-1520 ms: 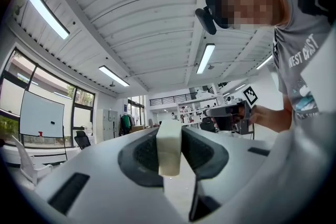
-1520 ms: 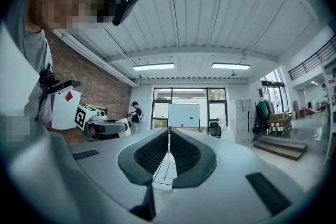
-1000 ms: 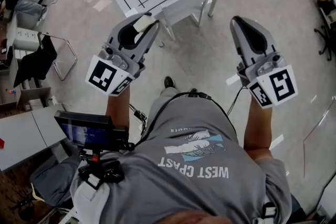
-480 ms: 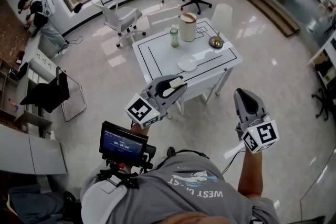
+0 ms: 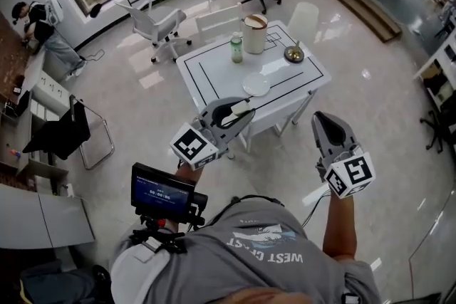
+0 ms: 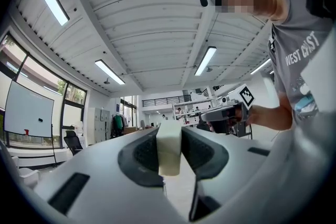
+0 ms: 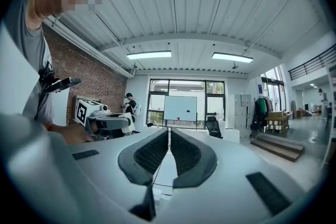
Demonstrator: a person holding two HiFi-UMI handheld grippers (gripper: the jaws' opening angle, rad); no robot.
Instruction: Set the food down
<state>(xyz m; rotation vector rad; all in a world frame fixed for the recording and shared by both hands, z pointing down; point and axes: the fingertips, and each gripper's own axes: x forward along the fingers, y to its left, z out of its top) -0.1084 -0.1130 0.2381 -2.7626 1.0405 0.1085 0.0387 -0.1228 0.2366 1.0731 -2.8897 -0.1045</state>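
Barely shifted since 0.5 s ago: L gripper (image 5: 246, 111) fingers pinch pale food block (image 6: 169, 148), lower-centre, short of white surface (image 5: 214, 75); R gripper (image 7: 169, 134) fingers together, empty.

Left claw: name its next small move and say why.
Probably carry the left claw forward to above the plate. It is shut on the pale food block and hangs short of the table that the plate sits on.

Left gripper (image 6: 169, 132) clamped on pale food block (image 6: 169, 153).
Block upright between the dark pads (image 6: 144, 152), gripped on both sides. Right gripper (image 6: 211, 113) held in a hand (image 6: 262, 115), far right. Ceiling lights (image 6: 207, 60) overhead.
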